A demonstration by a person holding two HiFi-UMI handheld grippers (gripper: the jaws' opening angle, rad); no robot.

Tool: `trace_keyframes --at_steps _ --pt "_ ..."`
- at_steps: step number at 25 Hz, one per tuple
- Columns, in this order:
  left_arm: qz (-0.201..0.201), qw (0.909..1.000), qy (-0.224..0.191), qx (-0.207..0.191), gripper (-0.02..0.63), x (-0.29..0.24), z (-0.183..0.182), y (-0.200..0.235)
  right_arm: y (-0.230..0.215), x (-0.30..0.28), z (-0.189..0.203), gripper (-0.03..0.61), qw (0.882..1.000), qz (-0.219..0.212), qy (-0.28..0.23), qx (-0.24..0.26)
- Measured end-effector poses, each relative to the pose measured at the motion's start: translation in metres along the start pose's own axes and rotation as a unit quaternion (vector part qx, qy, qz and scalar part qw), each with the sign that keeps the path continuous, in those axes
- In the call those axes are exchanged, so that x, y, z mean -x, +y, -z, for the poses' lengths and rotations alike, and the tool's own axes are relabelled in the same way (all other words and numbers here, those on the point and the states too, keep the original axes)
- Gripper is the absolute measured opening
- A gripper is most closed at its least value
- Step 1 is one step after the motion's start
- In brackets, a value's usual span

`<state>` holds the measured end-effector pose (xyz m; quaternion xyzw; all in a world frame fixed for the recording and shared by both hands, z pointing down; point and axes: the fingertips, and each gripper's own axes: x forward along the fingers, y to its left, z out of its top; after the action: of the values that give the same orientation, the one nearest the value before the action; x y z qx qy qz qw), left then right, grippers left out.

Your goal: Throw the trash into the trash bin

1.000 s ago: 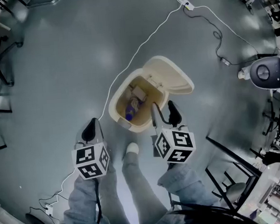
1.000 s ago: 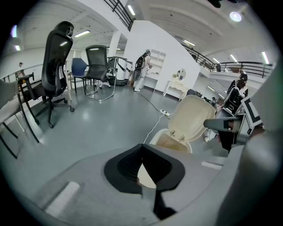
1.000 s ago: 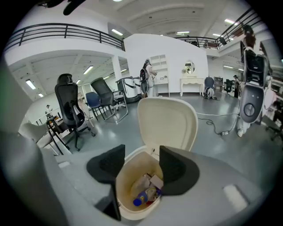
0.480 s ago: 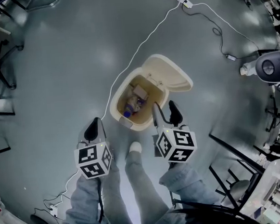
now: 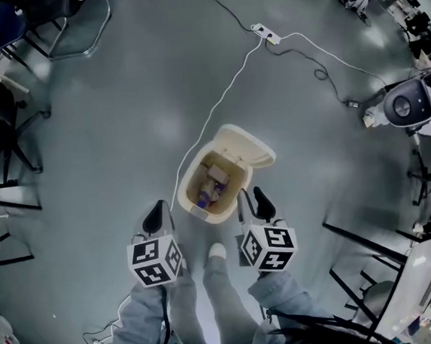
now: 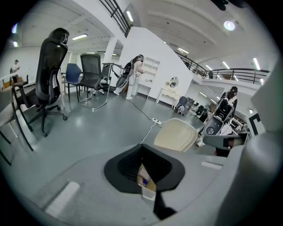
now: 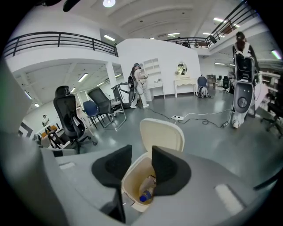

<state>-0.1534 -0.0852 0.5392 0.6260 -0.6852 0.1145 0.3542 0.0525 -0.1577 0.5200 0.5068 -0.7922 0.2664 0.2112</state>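
The cream trash bin stands on the grey floor with its lid tipped open. Inside lie trash pieces, among them a blue-capped bottle and a cardboard scrap. My left gripper hovers to the bin's near left, jaws shut and empty; through the slit under its pads a sliver of the bin shows. My right gripper hangs over the bin's near right rim. Its jaws are closing, still apart, with nothing between them.
A white cable runs from a power strip past the bin. Office chairs crowd the left. A white robot base and black frames stand at the right. The person's shoe is just below the bin.
Both grippers have risen, and the bin looks smaller and farther below. The right gripper's jaws have narrowed. The left jaws stay shut.
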Motion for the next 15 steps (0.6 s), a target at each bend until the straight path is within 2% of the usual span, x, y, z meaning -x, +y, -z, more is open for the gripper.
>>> trace_keyframes --at_steps 6,15 --pt "0.035 0.9989 -0.031 -0.001 0.009 0.047 -0.054 -0.037 0.011 0.062 -0.045 0.094 0.999 0.012 -0.036 -0.009" --pt "0.082 0.9931 -0.073 -0.04 0.009 0.147 -0.126 -0.079 0.017 0.179 -0.096 0.018 0.994 0.066 -0.082 -0.044"
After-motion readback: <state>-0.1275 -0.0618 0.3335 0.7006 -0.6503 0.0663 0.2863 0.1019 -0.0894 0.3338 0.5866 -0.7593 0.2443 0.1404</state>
